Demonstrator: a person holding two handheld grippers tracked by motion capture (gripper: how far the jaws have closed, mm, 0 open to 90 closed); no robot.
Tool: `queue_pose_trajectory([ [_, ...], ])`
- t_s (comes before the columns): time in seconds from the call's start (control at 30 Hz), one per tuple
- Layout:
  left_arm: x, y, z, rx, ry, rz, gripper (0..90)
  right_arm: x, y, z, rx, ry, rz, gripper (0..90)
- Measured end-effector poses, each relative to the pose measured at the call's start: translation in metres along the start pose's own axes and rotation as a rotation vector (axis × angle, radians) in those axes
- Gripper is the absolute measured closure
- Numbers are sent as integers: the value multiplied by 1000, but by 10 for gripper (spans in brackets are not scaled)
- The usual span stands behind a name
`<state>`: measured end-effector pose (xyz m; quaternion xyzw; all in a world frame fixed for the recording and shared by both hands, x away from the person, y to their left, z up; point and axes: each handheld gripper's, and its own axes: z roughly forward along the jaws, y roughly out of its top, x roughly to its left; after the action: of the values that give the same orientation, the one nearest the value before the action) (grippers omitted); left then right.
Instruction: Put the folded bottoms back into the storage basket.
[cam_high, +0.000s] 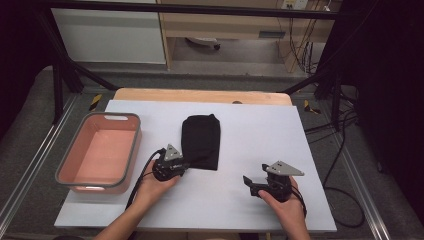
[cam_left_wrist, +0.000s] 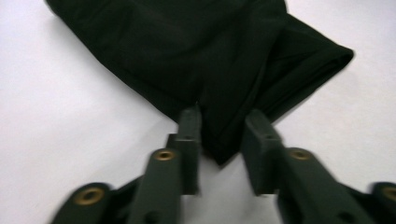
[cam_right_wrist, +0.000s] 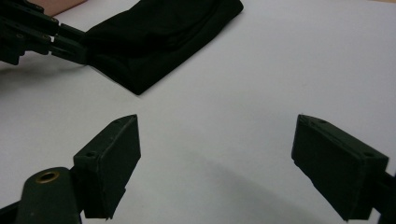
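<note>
Cloth first: from the high view we see a folded black cloth (cam_high: 201, 141) lying mid-mat on the white table (cam_high: 260, 130), a pink bin (cam_high: 99, 152) well to its left, unfilled. Our left gripper (cam_high: 186, 164) sits at the cloth's near left corner; our right gripper (cam_high: 248, 181) rests apart over bare mat.

Left gripper view: jaws narrowed around a corner of the cloth, fabric between them. We cannot tell whether they have fully bitten yet. We judge the pinch should catch all layers before any lift, or the fold may spill.

Right gripper view: jaws spread wide, nothing between them, cloth and left gripper ahead. It could take the far corner.
</note>
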<state>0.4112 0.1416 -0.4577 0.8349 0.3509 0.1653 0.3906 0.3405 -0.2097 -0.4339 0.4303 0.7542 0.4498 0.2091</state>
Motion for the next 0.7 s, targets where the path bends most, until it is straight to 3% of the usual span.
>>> queue_pose_trajectory([
  [0.13, -2, 0, 0, 1, 2, 4, 839, 7, 4, 3, 5, 15, -19, 157],
  [0.33, -7, -1, -4, 13, 12, 12, 854, 17, 5, 6, 15, 34, -41, 155],
  [0.7, -22, -15, -31, 59, -38, 32, 859, 41, 5, 11, 48, 87, -106, 145],
])
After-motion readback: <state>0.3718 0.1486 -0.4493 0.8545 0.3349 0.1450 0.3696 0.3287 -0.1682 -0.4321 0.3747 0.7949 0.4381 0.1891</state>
